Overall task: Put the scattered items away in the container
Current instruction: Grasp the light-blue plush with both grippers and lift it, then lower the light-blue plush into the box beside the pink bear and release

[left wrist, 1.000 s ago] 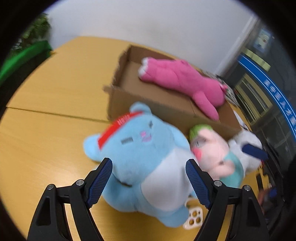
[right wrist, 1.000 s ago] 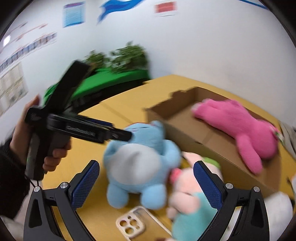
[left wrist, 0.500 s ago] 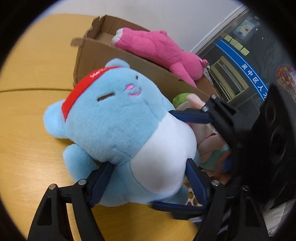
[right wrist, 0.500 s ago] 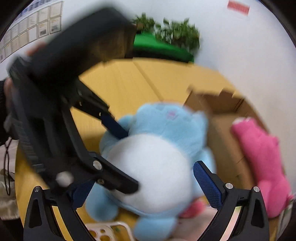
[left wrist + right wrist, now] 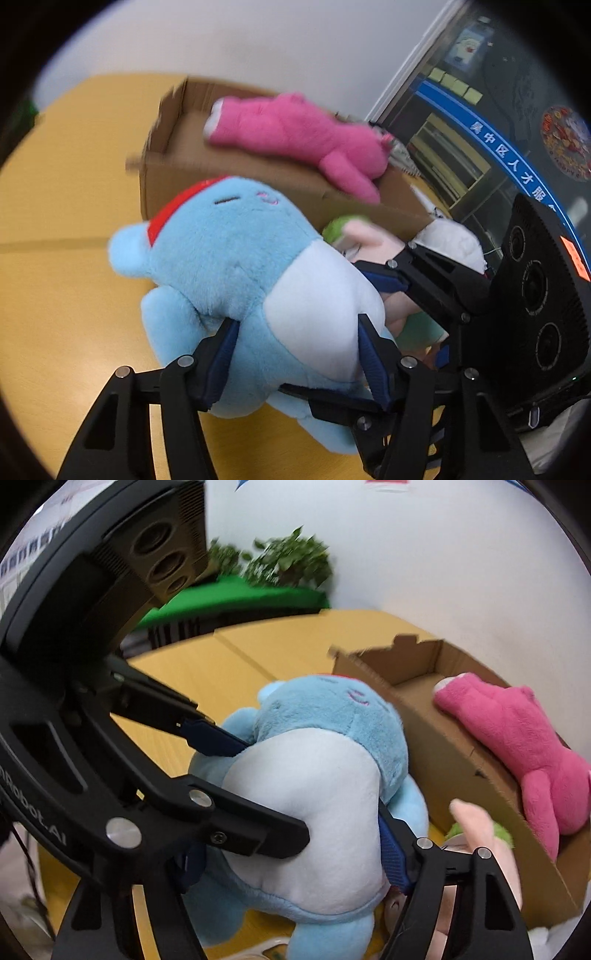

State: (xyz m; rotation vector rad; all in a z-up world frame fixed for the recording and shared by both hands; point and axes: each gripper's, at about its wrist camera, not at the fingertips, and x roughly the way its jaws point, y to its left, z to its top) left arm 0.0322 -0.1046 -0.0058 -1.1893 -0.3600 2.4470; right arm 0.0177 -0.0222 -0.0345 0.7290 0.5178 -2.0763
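Observation:
A blue plush toy with a white belly and red headband sits in front of the cardboard box. My left gripper is shut on its lower body, fingers pressing both sides. My right gripper is also shut on the blue plush, pinching its belly from the other side. A pink plush lies inside the box; it also shows in the right wrist view. A pink and green doll lies beside the blue plush, mostly hidden.
The yellow wooden table stretches left of the box. A white plush lies right of the doll. A green surface with plants stands behind the table. A white phone case edge lies under the blue plush.
Both grippers have closed in on the blue plush and now squeeze it. The plush has tipped and risen slightly toward the box.

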